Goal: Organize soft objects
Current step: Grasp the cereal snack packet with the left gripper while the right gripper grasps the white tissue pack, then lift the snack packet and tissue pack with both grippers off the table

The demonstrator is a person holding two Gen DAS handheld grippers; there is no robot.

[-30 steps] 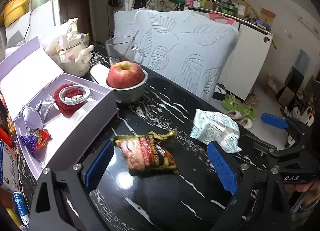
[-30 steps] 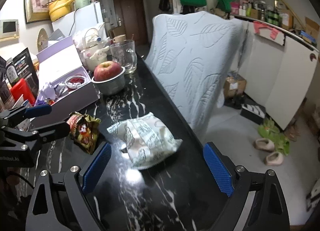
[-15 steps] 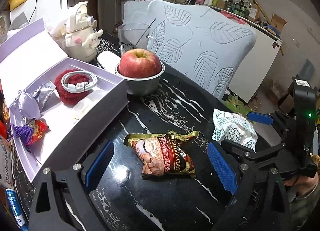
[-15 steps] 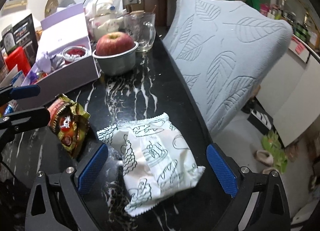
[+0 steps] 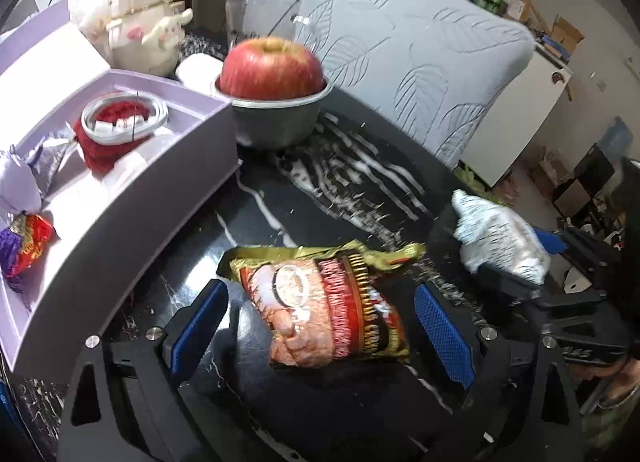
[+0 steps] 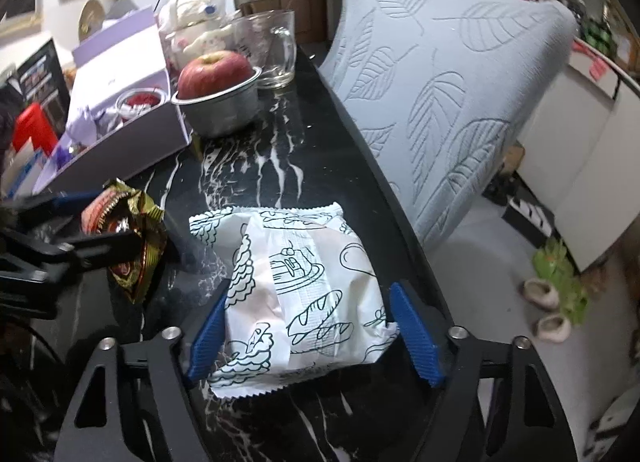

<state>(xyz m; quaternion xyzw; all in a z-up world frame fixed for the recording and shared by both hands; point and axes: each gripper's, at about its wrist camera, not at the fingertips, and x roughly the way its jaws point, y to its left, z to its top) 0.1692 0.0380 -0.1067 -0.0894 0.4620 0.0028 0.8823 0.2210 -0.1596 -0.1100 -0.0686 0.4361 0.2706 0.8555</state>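
From my left wrist camera, I see the left gripper (image 5: 320, 326) spread wide, its blue pads either side of a red-and-gold snack bag (image 5: 328, 302) that lies flat on the black marble table (image 5: 340, 185). Neither pad touches the bag; there is a gap on both sides. To the left, close beside the bag, stands an open lavender box (image 5: 160, 181) holding a red knitted piece (image 5: 108, 137) with a coiled white cable on top and a few foil-wrapped sweets (image 5: 22, 242). Behind the box sits a grey metal bowl (image 5: 276, 121) with a red apple (image 5: 272, 69) in it. At the right edge I catch the white bread packet (image 5: 500, 238) with the right gripper's fingers around it.

From my right wrist camera, the right gripper (image 6: 312, 334) is opened about as wide as the white bread packet (image 6: 296, 294), printed with green line drawings. The left pad touches the packet's side; the right pad sits just beside its crimped corner. The packet rests on the table near the edge. The snack bag (image 6: 132, 238) lies just left of it, partly behind the left gripper's black finger. Farther back stand the bowl with the apple (image 6: 216, 73), a glass mug (image 6: 272, 49) and the lavender box (image 6: 124, 121).
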